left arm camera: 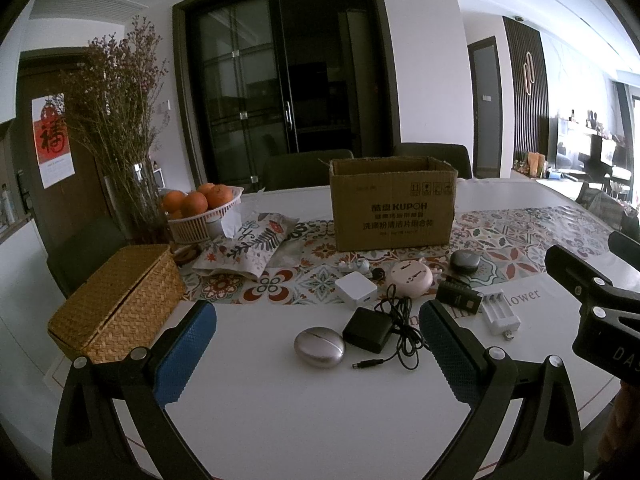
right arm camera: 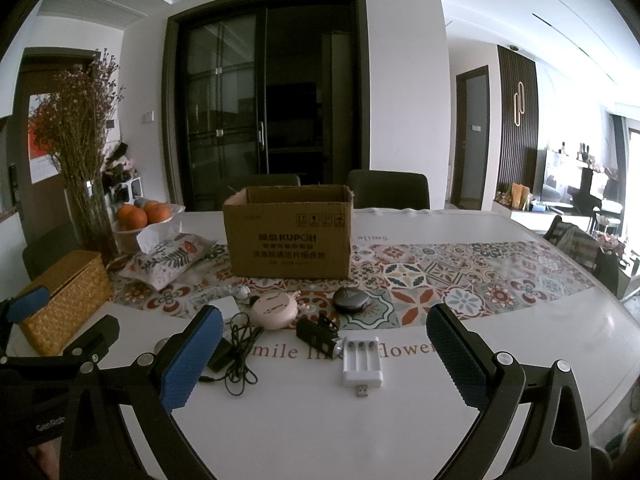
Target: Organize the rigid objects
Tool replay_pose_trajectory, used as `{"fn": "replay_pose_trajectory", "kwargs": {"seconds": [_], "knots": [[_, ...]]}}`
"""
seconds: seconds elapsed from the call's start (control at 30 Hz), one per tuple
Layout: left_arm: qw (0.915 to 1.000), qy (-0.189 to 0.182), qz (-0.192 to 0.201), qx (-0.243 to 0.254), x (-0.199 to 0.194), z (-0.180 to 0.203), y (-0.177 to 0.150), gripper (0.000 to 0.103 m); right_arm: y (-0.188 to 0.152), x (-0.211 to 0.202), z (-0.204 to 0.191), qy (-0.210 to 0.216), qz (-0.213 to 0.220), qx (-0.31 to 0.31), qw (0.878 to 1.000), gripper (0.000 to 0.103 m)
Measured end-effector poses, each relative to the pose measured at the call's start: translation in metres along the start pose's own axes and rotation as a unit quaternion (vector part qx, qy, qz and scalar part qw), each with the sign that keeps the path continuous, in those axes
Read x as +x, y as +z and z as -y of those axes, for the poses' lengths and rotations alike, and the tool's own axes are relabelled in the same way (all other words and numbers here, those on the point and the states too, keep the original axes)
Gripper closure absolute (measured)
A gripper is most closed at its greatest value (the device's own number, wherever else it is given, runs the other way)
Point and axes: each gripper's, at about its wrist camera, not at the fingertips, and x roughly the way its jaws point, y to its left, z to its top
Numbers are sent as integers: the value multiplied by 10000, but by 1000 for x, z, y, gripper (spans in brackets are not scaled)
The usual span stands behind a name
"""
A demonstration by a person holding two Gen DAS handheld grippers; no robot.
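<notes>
White worktop (right arm camera: 400, 420) with patterned runner (right arm camera: 440, 280). Cardboard box (right arm camera: 288, 236) at 12 o'clock on runner; white charger (right arm camera: 362, 360) centre; wicker box (right arm camera: 64, 304) at 9 o'clock; black adapter (left arm camera: 366, 330), silver case (left arm camera: 319, 347) nearby.

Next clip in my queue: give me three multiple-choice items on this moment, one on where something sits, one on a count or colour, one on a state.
1. Where does the silver oval case lie?
A. Inside the cardboard box
B. On the white table, left of the black power adapter
C. In the fruit basket

2. How many slots does the white battery charger have?
A. Two
B. Three
C. Five

3. What state is the cardboard box in?
A. Open at the top
B. Taped shut
C. Lying on its side

Answers:
1 B: in the left wrist view the case rests on bare table beside the black power adapter.
2 B: the right wrist view shows three parallel slots.
3 A: the box stands upright with its top open; what it holds cannot be seen.
</notes>
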Motion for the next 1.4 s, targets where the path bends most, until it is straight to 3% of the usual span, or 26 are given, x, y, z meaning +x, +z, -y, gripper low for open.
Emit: {"fn": "replay_pose_trajectory", "kwargs": {"seconds": [0.63, 1.03, 1.4], "knots": [[9999, -46, -161, -11, 10, -3, -7, 0, -4, 5, -3, 28, -90, -3, 10000, 0], [9979, -154, -616, 118, 43, -17, -21, 0, -14, 38, -26, 317, -562, -329, 9974, 0], [9926, -582, -903, 558, 90, -24, -30, 0, -18, 82, -59, 654, -895, -966, 9891, 0]]}}
